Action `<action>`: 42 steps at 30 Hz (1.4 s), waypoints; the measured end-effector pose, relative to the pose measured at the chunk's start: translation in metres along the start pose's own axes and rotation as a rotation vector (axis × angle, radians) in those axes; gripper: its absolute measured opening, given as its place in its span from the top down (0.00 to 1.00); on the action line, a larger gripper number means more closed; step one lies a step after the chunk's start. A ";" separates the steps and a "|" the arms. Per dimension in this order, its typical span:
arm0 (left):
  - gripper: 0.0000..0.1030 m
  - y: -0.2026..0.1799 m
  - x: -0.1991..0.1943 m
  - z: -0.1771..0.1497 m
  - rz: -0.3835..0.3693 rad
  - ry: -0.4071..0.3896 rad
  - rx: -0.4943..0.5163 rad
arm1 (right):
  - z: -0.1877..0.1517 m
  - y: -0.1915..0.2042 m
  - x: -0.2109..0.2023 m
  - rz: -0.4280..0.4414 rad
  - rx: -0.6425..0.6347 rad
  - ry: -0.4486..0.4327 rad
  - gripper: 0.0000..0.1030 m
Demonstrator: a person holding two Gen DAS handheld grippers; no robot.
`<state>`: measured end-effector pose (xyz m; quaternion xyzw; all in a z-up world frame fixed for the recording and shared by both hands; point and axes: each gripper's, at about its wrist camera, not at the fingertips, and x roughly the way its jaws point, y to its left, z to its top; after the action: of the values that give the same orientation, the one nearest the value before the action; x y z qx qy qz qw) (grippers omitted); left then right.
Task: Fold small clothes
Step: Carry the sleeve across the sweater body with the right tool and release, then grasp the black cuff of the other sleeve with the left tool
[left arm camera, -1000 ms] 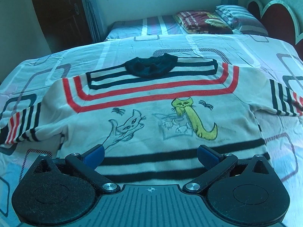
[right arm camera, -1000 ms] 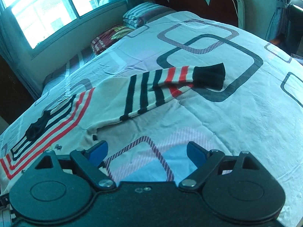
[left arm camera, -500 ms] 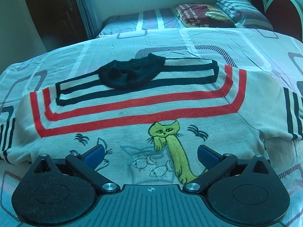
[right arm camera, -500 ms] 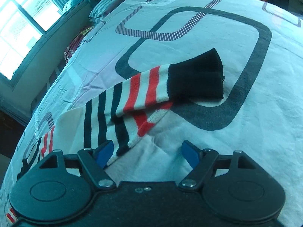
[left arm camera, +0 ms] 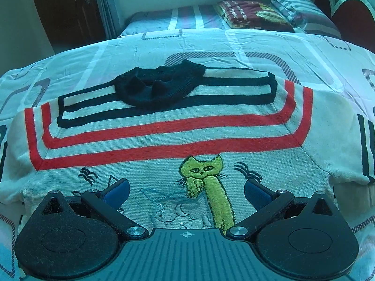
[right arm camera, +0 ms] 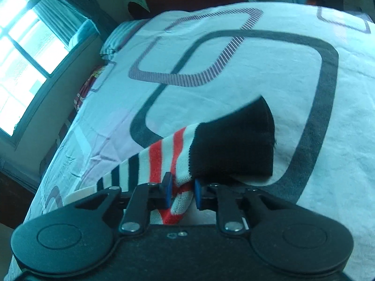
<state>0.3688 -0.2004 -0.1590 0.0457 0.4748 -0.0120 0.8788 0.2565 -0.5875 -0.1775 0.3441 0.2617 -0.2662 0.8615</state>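
Observation:
A small cream sweater (left arm camera: pixel 164 140) with red and black stripes lies flat on the bed, its black collar (left arm camera: pixel 159 89) at the far side. An embroidered yellow cat (left arm camera: pixel 204 171) shows on its chest. My left gripper (left arm camera: pixel 186 192) hovers open just above the chest, nothing between its blue pads. In the right wrist view the striped sleeve (right arm camera: pixel 164 157) with its black cuff (right arm camera: pixel 234 145) lies on the bedspread. My right gripper (right arm camera: pixel 182 194) is closing, and its jaws pinch the sleeve's striped fabric just short of the cuff.
The patterned bedspread (right arm camera: pixel 234 70) stretches wide around the sweater. Pillows and a folded blanket (left arm camera: pixel 255 16) lie at the bed's head below the headboard (left arm camera: pixel 346 11). A window (right arm camera: pixel 23 58) is on the left and a dark wooden door (left arm camera: pixel 65 11) stands beyond the bed.
Both grippers came forward and lower over the sweater. The right one reached the sleeve, rolled, and its jaws went from wide open to pinching the striped fabric. The left stayed open.

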 end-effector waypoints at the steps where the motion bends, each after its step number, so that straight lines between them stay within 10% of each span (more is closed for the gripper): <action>1: 0.00 0.004 -0.001 0.001 0.000 -0.004 -0.007 | -0.001 0.016 -0.006 0.023 -0.068 -0.021 0.84; 7: 0.00 0.050 -0.020 0.005 -0.004 -0.043 -0.070 | -0.037 0.134 -0.037 0.251 -0.398 -0.038 0.84; 14: 0.00 0.134 -0.032 0.001 -0.039 -0.067 -0.191 | -0.168 0.251 -0.031 0.461 -0.683 0.181 0.84; 18: 0.00 0.170 -0.019 -0.006 -0.136 -0.037 -0.269 | -0.229 0.276 -0.018 0.463 -0.765 0.353 0.61; 21: 0.00 0.175 -0.002 -0.007 -0.224 0.018 -0.281 | -0.238 0.276 -0.043 0.511 -0.775 0.318 0.29; 32: 0.00 0.100 0.031 -0.011 -0.365 0.115 -0.173 | -0.174 0.193 -0.087 0.265 -0.708 0.088 0.36; 42: 0.11 0.122 0.038 -0.019 -0.284 0.070 -0.272 | -0.160 0.149 -0.063 0.202 -0.626 0.137 0.35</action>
<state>0.3820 -0.0765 -0.1925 -0.1405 0.5040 -0.0702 0.8493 0.2630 -0.3606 -0.1701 0.1040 0.3525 -0.0624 0.9279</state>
